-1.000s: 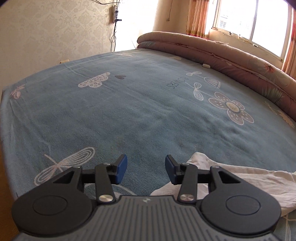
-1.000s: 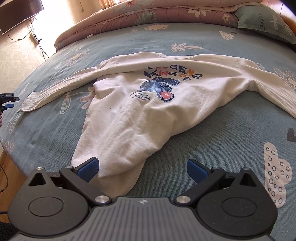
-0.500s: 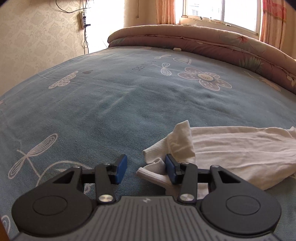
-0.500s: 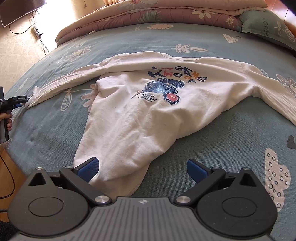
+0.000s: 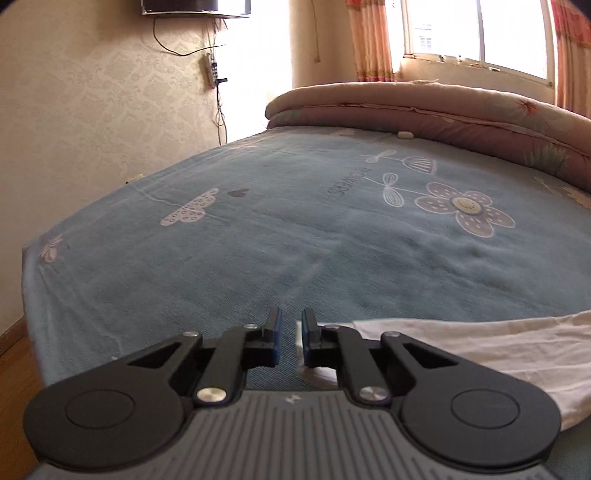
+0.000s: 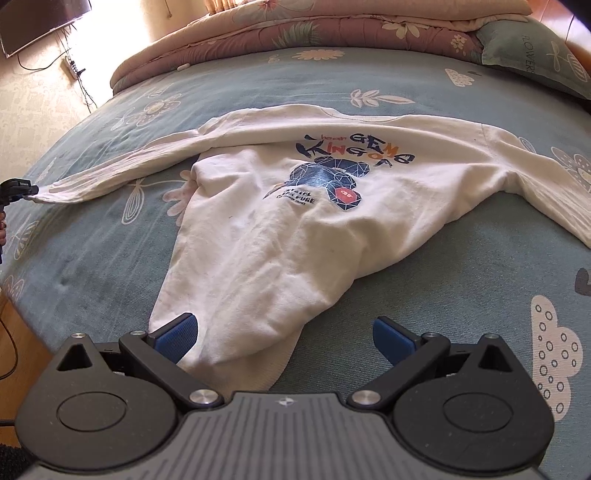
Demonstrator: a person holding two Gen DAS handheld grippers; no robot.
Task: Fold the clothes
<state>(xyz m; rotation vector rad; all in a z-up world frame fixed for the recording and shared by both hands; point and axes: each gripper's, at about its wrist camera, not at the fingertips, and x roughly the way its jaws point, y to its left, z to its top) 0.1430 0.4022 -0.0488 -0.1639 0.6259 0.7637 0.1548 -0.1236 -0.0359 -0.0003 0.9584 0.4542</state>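
1. A white sweatshirt (image 6: 280, 236) with a dark blue bear print and coloured lettering lies spread on the blue flower-patterned bedsheet (image 6: 461, 295), chest side up, its hem bunched toward the near edge of the bed.
2. The right gripper (image 6: 284, 334) hovers over that hem with its blue pads spread wide; the left pad sits just above the cloth, the right pad over bare sheet, and neither presses anything.
3. The sweatshirt's left sleeve (image 6: 122, 173) stretches out to the bed's left side, where its cuff meets the left gripper (image 6: 22, 190), seen small at the frame's edge.
4. In the left wrist view, the left gripper (image 5: 289, 338) has its jaws nearly together and closing; a strip of white cuff (image 5: 298, 338) shows in the narrow gap against the right pad, but whether both pads press it I cannot tell.
5. The sleeve (image 5: 480, 350) trails off to the right from that gripper, flat on the sheet.
6. The other sleeve (image 6: 546, 192) runs off toward the right edge of the bed.
7. A rolled pink floral quilt (image 6: 314, 29) lies along the far side of the bed, with a green pillow (image 6: 532, 48) at its right end, both well apart from the sweatshirt.
8. On the wall beyond are a mounted screen (image 5: 195, 7), dangling cables and a power strip (image 5: 211, 70); a curtained window (image 5: 476, 33) stands behind the quilt.
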